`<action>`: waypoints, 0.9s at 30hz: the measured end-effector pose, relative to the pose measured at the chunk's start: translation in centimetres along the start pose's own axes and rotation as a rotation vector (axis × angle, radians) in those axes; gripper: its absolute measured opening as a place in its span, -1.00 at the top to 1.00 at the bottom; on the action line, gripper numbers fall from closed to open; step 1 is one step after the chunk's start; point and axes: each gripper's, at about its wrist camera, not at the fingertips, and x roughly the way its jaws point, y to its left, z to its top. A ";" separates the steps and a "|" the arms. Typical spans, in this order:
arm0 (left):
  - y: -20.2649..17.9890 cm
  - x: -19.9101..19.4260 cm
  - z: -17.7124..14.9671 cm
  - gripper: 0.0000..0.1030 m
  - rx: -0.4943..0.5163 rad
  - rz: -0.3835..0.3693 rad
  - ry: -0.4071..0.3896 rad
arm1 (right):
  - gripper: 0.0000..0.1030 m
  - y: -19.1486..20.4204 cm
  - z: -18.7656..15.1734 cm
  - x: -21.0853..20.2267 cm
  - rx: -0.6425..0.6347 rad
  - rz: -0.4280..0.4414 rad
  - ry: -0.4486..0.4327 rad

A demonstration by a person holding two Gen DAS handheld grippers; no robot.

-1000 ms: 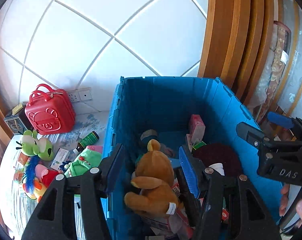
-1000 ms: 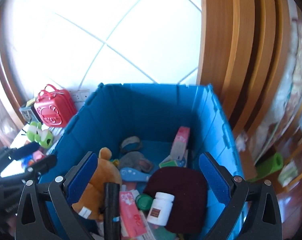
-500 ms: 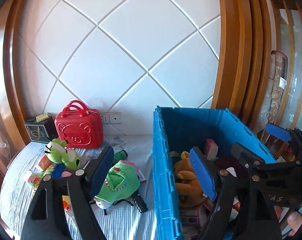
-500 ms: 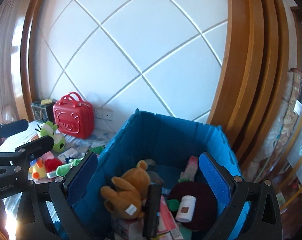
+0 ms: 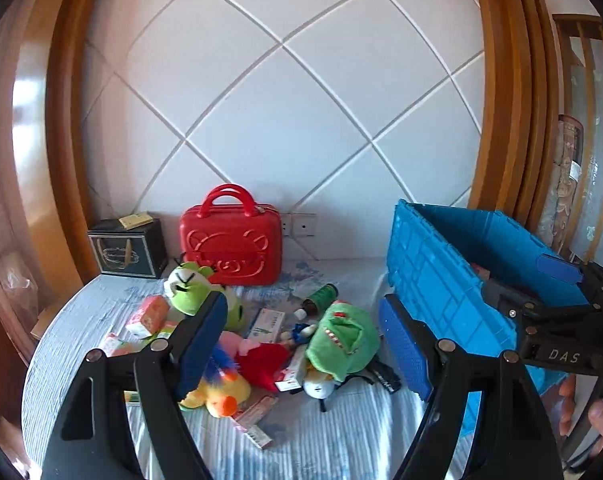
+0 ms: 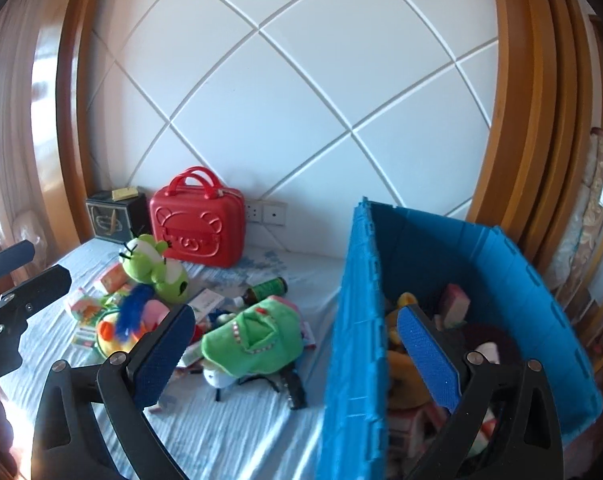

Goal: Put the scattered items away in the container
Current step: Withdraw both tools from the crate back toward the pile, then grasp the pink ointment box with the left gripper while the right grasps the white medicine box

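A blue crate stands on the right of the bed, with a brown teddy and boxes inside. Scattered items lie left of it: a green dinosaur plush, a green frog plush, a yellow-orange plush, a brown bottle and small boxes. My left gripper is open and empty above the pile. My right gripper is open and empty, straddling the crate's left wall.
A red suitcase and a black box stand against the white quilted wall. A black strap item lies by the crate. The striped bed sheet spreads in front. Wooden frames flank both sides.
Both grippers have pulled back and swung left, away from over the crate. The views now take in the scattered pile on the bed. Both stay open and empty.
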 end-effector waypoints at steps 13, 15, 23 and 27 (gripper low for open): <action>10.2 8.0 -8.5 -0.51 -0.106 0.057 0.313 | -0.99 8.0 -5.1 7.5 -0.003 0.060 0.204; 10.7 9.7 -10.2 -0.51 -0.131 0.080 0.360 | -0.99 8.3 -6.7 10.2 0.003 0.084 0.267; 9.5 17.6 -18.9 -0.51 -0.207 0.120 0.567 | -0.99 7.8 -13.6 19.6 0.032 0.151 0.487; 8.4 21.0 -22.7 -0.51 -0.237 0.116 0.652 | -0.99 7.7 -16.3 22.2 0.026 0.164 0.562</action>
